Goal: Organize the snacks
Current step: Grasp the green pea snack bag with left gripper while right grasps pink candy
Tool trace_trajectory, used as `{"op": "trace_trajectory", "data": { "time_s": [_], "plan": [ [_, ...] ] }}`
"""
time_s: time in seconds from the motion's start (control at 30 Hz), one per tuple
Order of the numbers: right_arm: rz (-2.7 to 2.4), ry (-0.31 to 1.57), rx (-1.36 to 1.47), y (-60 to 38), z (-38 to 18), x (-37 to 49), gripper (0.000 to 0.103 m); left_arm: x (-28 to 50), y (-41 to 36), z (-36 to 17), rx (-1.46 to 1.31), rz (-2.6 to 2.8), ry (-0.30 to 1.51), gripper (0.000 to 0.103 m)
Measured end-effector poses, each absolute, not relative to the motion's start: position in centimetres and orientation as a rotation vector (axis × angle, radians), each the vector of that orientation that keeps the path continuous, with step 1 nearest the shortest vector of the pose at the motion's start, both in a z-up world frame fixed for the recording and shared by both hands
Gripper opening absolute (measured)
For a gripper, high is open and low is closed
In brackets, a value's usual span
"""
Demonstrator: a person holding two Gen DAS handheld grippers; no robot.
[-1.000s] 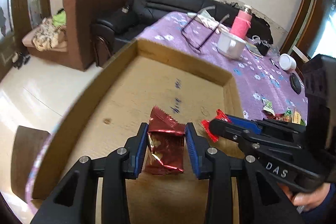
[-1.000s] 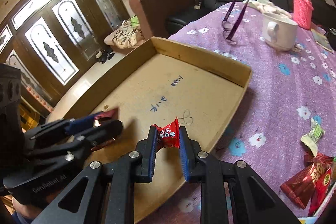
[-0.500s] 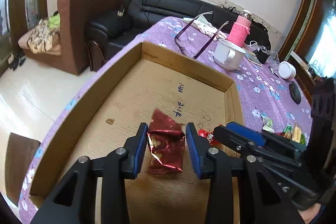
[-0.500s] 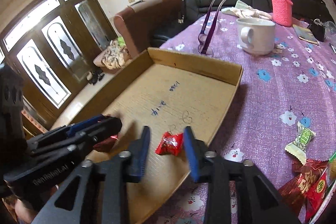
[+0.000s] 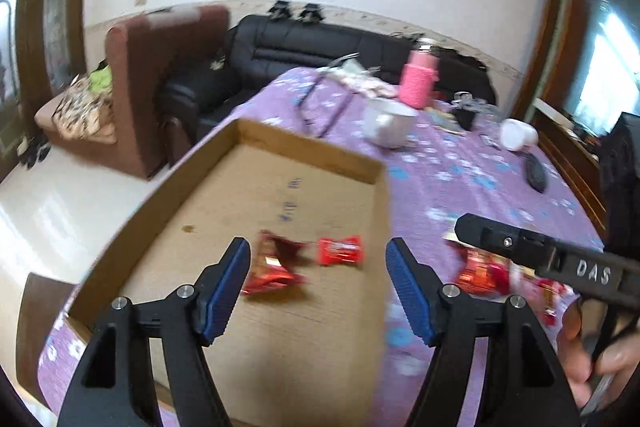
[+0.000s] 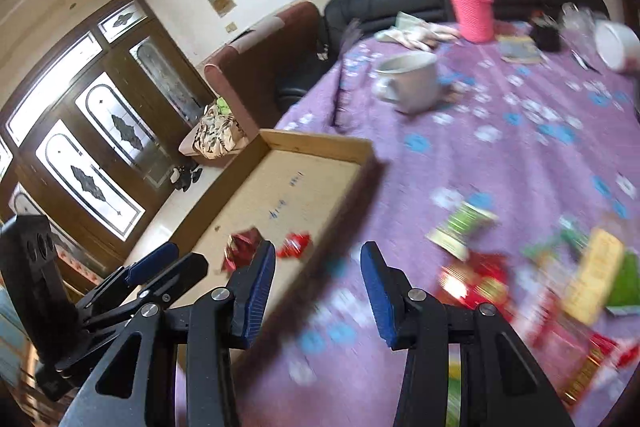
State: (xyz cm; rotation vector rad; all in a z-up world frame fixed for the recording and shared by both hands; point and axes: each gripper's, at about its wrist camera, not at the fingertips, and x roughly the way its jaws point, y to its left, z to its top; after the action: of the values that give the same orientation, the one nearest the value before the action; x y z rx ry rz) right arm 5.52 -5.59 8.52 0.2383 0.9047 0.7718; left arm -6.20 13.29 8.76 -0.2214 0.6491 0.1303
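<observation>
A shallow cardboard tray (image 5: 308, 147) (image 6: 320, 147) lies on the purple flowered tablecloth. Two snacks rest on its floor: a dark red foil packet (image 5: 274, 265) (image 6: 240, 247) and a small bright red candy (image 5: 340, 251) (image 6: 295, 246). My left gripper (image 5: 316, 275) hovers above the tray's near part, its jaws opening, nothing between them. My right gripper (image 6: 318, 275) is over the tray's right wall, jaws opening and empty; it also appears as a black arm (image 5: 540, 247) in the left wrist view. Loose snacks (image 6: 560, 267) (image 5: 484, 273) lie on the cloth to the right.
A white mug (image 6: 412, 81) (image 5: 390, 125), purple glasses (image 5: 320, 107), a pink bottle (image 6: 470, 7) (image 5: 418, 83) and a white lid (image 5: 518, 135) stand farther back on the table. A black sofa (image 5: 320, 47) and brown armchair (image 5: 160, 67) are beyond. A hand (image 5: 592, 355) holds the right gripper.
Both grippers let go of their snacks, which now lie in the tray. Both opened wider and pulled back and upward; the right one swung right toward the loose snacks.
</observation>
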Motion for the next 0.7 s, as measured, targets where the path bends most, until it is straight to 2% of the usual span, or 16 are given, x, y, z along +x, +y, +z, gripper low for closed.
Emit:
{"op": "trace_trajectory", "data": {
  "time_s": [0.17, 0.3, 0.37, 0.7],
  "plan": [
    [0.723, 0.894, 0.253, -13.6, 8.4, 5.4, 0.049, -7.1, 7.4, 8.4, -0.216, -0.018, 0.670, 0.075],
    [0.714, 0.864, 0.393, -19.9, 5.1, 5.5, 0.049, -6.1, 2.1, 6.6, -0.192, -0.127, 0.783, 0.076],
    [0.720, 0.969, 0.478, -21.1, 3.8, 6.5, 0.048, -5.3, 0.1, 5.7, -0.157, -0.147, 0.845, 0.076],
    [0.730, 1.136, 0.568, -20.9, 2.8, 6.6, 0.048, -1.8, -2.7, 2.6, -0.181, -0.114, 1.009, 0.075]
  ]
}}
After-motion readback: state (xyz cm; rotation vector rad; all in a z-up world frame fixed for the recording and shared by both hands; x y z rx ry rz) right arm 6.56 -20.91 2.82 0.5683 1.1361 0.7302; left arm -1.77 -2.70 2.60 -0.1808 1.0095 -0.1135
